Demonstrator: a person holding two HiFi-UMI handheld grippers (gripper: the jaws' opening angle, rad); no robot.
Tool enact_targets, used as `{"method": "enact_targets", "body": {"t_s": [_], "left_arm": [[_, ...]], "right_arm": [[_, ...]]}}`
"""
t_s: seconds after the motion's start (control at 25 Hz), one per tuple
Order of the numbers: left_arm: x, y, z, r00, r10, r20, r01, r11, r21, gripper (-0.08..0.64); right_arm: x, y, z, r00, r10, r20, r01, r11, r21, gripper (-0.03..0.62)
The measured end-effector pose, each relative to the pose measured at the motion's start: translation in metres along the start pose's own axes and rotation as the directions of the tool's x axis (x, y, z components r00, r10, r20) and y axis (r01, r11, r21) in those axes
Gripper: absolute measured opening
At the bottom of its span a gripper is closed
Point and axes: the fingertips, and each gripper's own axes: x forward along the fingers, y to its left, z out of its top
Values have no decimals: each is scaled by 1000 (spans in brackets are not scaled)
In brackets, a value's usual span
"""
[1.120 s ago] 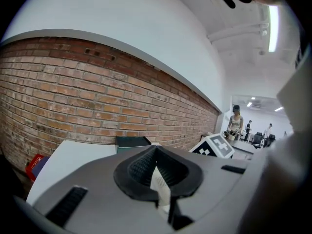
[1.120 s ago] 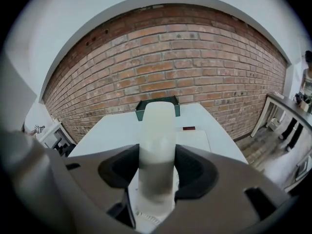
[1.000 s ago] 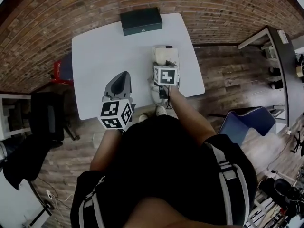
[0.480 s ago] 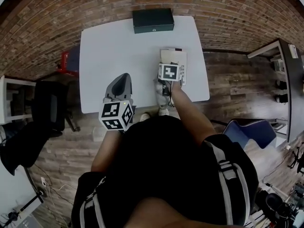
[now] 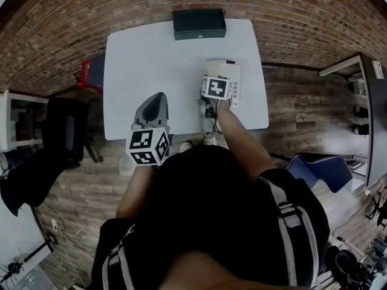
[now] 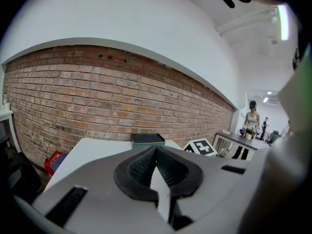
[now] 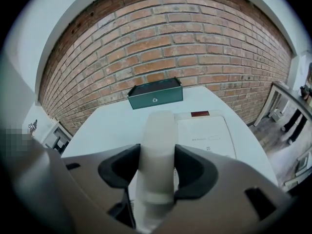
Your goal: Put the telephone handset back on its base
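A cream telephone handset [image 7: 157, 150] is clamped upright between the pads of my right gripper [image 7: 157, 156], which is shut on it. The white telephone base [image 7: 207, 136] lies flat on the white table [image 5: 151, 59] just ahead and to the right of the handset. In the head view the right gripper's marker cube [image 5: 215, 87] hangs over the left part of the base [image 5: 233, 80]. My left gripper [image 5: 158, 97] hovers over the table's near edge to the left, shut and holding nothing; its pads meet at the tip [image 6: 156, 152].
A dark green box [image 5: 199, 24] sits at the table's far edge by the brick wall. A red item [image 5: 91, 74] and a black chair [image 5: 63, 138] are at the left, a blue chair [image 5: 320, 168] at the right. People [image 6: 252, 118] stand far off.
My right gripper has come slightly forward and down with the handset, so its cube now covers more of the base's left side. The left gripper has stayed put.
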Motion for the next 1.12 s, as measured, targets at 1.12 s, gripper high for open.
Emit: {"method": "enact_targets", "body": {"t_s": [1.12], "left_arm": [[24, -21, 14, 996, -76, 46, 77, 997, -7, 2]], "right_arm": [[-114, -2, 76, 889, 95, 448, -9, 982, -189, 14]]}}
